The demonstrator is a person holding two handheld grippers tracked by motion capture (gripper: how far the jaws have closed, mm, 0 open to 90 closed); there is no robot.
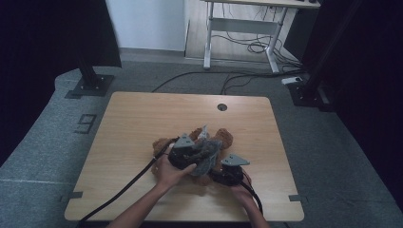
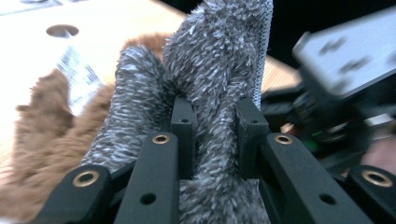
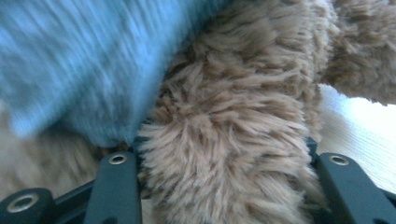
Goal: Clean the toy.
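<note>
A brown plush teddy bear [image 1: 224,137] lies near the middle of the wooden table [image 1: 142,123], partly covered by a fuzzy grey cloth [image 1: 207,151]. My left gripper [image 1: 190,156] is shut on a fold of that grey cloth [image 2: 210,70], which bulges up between the jaws of the left gripper [image 2: 215,121]. The bear's brown fur [image 2: 46,126] and a white label [image 2: 79,74] lie behind it. My right gripper [image 1: 224,173] sits at the bear's right side. In its own view the right gripper [image 3: 224,154] is shut on a thick brown limb [image 3: 233,121], with the cloth [image 3: 84,60] at the left.
A round cable hole [image 1: 222,107] sits near the table's far edge. Black stand bases [image 1: 90,85] [image 1: 304,92] flank the table on the grey floor. A white desk frame [image 1: 242,28] with loose cables stands behind. The other gripper's grey plate [image 2: 345,56] is close at right.
</note>
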